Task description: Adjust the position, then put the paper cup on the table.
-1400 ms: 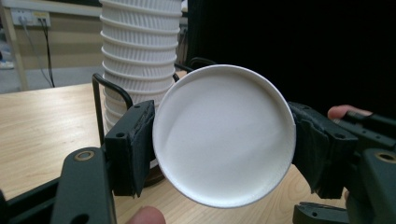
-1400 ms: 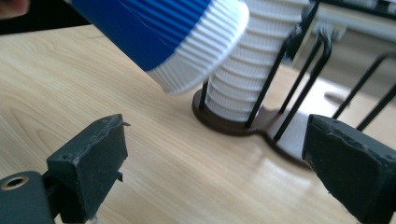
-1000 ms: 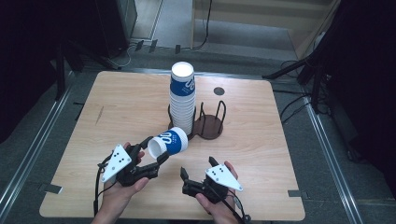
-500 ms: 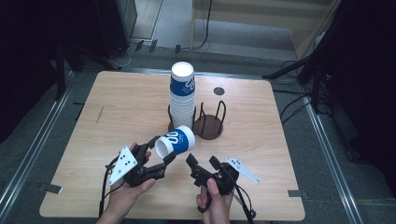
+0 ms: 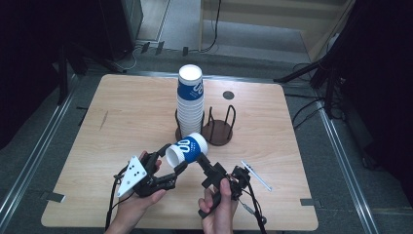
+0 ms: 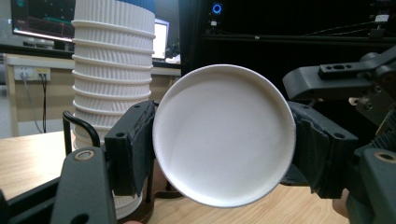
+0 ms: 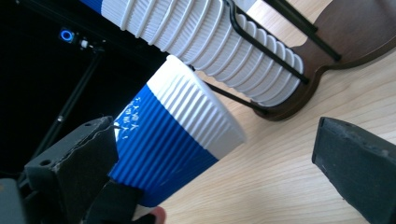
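**A:** ok standing right by the table here. The left gripper (image 5: 170, 168) is clamped on a single blue-and-white paper cup (image 5: 187, 148), lifted off the wooden table (image 5: 122, 117) and lying on its side. From the left gripper view the cup's white base (image 6: 224, 135) sits square between the two black pads (image 6: 135, 144), one pressed on each side.

**B:** where's that on the table, clock-wise?

**A:** roughly 6 o'clock of the tall cup stack (image 5: 190, 100), near the person's edge. The stack stands in a dark wire rack (image 5: 216, 129) about mid-table, and the held cup is just in front of it, not touching as far as I can see.

**B:** and the other hand?

**A:** the right gripper (image 5: 207, 165) comes in from about 4 o'clock of the cup, jaws spread wide. In the right gripper view the cup's ribbed side (image 7: 177, 135) lies up against the left jaw, with the right jaw well apart from it. Whether that left pad really touches the cup, hard to call from here.

**B:** anything else lying around?

**A:** a thin white pen-looking thing (image 5: 255, 175) at 3 o'clock of the right hand (image 5: 219, 204), flat on the wood.
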